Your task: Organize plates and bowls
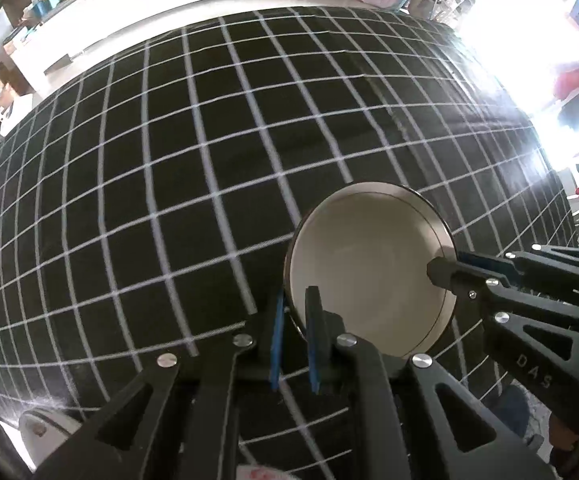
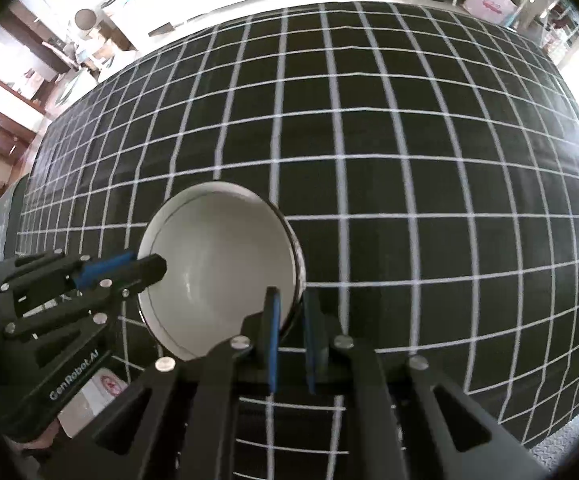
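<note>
Two grippers grip one white bowl over the black checked tablecloth. Your left gripper pinches the near-left rim between narrow fingers; your right gripper pinches the opposite rim, one finger inside, one outside.

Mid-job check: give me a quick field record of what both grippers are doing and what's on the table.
object: one white bowl, dark rim, upright, empty
surface: black cloth with white grid
left gripper: shut on the bowl's rim, one finger inside, one outside
right gripper: shut on the opposite rim, same pinch
other dishes: none clearly visible
</note>
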Motion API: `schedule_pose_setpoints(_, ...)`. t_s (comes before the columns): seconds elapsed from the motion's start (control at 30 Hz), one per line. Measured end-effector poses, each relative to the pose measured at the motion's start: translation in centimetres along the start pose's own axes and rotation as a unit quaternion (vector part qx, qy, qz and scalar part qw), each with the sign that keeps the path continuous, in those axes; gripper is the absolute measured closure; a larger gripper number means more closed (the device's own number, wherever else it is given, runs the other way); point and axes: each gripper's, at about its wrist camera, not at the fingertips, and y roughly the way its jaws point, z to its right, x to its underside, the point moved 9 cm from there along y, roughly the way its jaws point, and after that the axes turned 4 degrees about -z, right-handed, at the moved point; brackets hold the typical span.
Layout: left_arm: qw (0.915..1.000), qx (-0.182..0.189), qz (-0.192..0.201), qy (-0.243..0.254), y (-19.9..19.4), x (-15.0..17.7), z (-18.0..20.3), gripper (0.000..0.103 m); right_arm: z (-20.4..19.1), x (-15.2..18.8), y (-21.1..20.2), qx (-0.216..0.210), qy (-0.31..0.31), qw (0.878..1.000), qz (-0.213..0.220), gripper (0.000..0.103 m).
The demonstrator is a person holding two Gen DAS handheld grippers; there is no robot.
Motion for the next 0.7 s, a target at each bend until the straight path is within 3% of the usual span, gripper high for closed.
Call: schedule_pose_setpoints(0.7,0.9982,-0.018,-0.009,-0.057,-2.1,7.2,-11.3,0.094,-10.0,1.2,2.2,-0.007,-0.070,0.997,-0.029,0.088)
